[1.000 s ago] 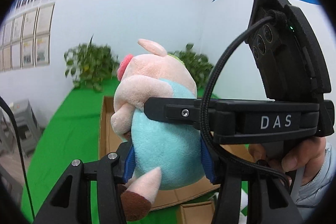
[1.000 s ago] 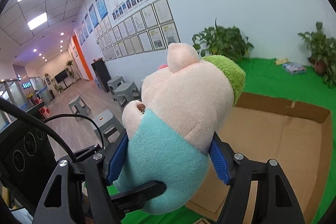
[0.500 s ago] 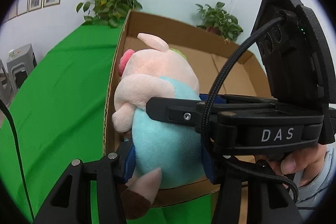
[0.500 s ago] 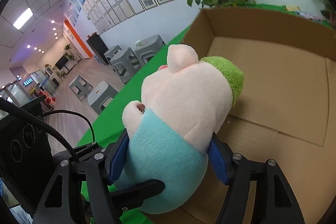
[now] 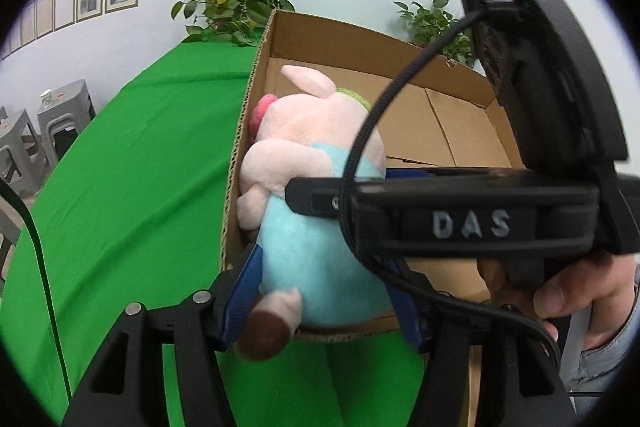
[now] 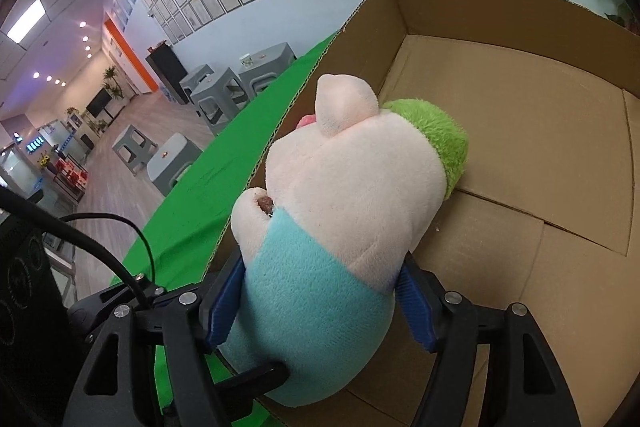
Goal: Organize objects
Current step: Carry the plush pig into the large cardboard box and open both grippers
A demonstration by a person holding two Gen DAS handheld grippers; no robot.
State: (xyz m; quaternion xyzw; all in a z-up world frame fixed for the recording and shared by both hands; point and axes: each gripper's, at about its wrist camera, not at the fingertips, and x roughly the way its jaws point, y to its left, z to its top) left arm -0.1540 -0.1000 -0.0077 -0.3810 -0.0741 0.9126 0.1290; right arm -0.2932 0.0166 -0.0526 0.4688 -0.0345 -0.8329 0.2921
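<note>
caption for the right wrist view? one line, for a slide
Both grippers' jaws clamp a plush pig over the near corner of an open cardboard box on green cloth.

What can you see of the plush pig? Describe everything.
The plush pig is a soft fleecy toy: pale pink head and arms, turquoise body, green patch on its head, red-pink snout, brown-tipped foot. The left hand-held gripper and right hand-held gripper both clamp its body, holding it upright at the cardboard box corner.

Both black two-finger grippers with blue pads are clamped from crossing directions, the left gripper point(image 5: 326, 291) low, the right gripper point(image 6: 320, 303) reaching across it, held by a bare hand point(image 5: 576, 291).
</note>
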